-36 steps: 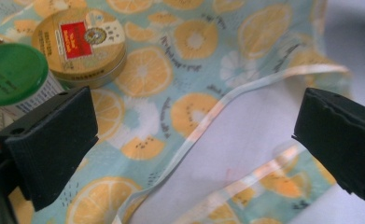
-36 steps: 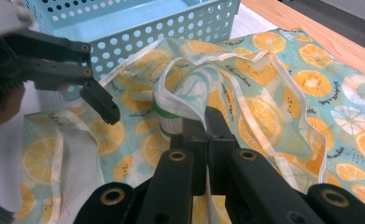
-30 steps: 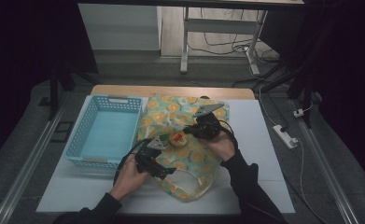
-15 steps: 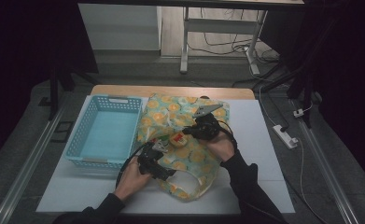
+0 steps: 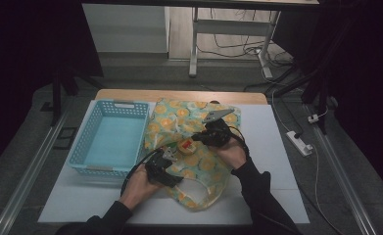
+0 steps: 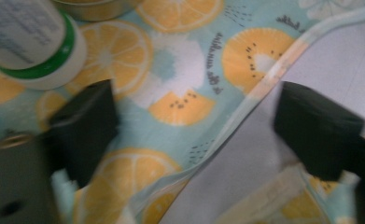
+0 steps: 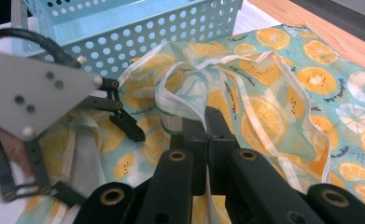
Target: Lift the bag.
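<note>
The right tongs (image 7: 208, 135), low in the middle of the right gripper view, are clamped tight on the pale hem of the fruit-print cloth bag (image 7: 283, 93), lifting that hem into a raised loop. Judging by this, the pinch is there to hold the bag's mouth up and open. In the high view the right tongs (image 5: 197, 139) sit just right of centre, over the middle of the bag (image 5: 179, 117), which lies flat on the white worktop (image 5: 277, 161) beside the blue basket (image 5: 111, 139) at centre left.

The left tongs (image 6: 194, 121) have just been closing but their jaws are apart, one over the printed cloth at the left of the left gripper view, the other over the bare worktop at the right, with the bag's lower hem (image 6: 259, 84) running between them and not yet pinched. That straddle suggests they are set to take the opposite edge, so both hems can be parted. In the high view the left tongs (image 5: 172, 152) sit lower, near the frame's centre.

A white bottle with a green band (image 6: 40, 46) lies on the cloth in the upper left of the left gripper view, close to the opening, likely the thing being got out or in.
</note>
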`<control>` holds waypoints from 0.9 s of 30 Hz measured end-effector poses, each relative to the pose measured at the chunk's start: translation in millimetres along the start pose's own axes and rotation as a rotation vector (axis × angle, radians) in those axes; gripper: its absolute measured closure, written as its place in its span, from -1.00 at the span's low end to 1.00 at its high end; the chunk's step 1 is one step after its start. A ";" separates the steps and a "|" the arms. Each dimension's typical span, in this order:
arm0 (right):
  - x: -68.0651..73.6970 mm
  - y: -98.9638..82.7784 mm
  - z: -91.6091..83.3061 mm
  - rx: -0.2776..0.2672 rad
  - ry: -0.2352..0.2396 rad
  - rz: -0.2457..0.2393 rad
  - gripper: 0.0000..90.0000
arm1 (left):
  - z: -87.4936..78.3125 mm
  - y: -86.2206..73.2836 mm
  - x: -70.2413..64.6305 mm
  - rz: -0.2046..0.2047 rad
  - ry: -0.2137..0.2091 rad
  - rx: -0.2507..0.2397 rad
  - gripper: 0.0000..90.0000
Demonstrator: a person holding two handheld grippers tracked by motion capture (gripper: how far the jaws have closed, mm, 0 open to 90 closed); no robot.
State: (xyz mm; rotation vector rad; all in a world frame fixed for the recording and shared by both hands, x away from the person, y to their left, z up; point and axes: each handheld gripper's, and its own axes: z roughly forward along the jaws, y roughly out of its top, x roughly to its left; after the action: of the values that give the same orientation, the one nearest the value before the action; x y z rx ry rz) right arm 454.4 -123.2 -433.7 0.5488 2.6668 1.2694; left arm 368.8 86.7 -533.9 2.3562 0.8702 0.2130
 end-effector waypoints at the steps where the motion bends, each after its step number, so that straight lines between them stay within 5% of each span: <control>1: 0.2 0.0 0.2 0.000 0.000 0.000 0.99 | -0.5 -0.2 0.6 -0.010 0.004 -0.004 -0.37; 11: 0.8 -0.1 1.6 0.004 0.001 0.001 0.99 | -3.6 2.4 2.5 -0.072 0.035 0.001 0.30; 17: 0.2 -0.5 1.7 0.005 0.001 0.001 0.99 | -2.3 3.8 2.0 -0.087 -0.025 -0.001 0.97; 27: -1.1 -0.7 0.3 0.003 -0.002 0.003 0.99 | -3.0 10.7 -4.6 -0.141 0.023 0.030 0.99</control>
State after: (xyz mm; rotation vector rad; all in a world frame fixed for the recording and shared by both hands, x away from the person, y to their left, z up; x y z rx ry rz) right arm 455.3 -123.8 -434.5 0.5541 2.6676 1.2653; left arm 369.9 79.0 -524.8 2.3123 1.0526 0.1701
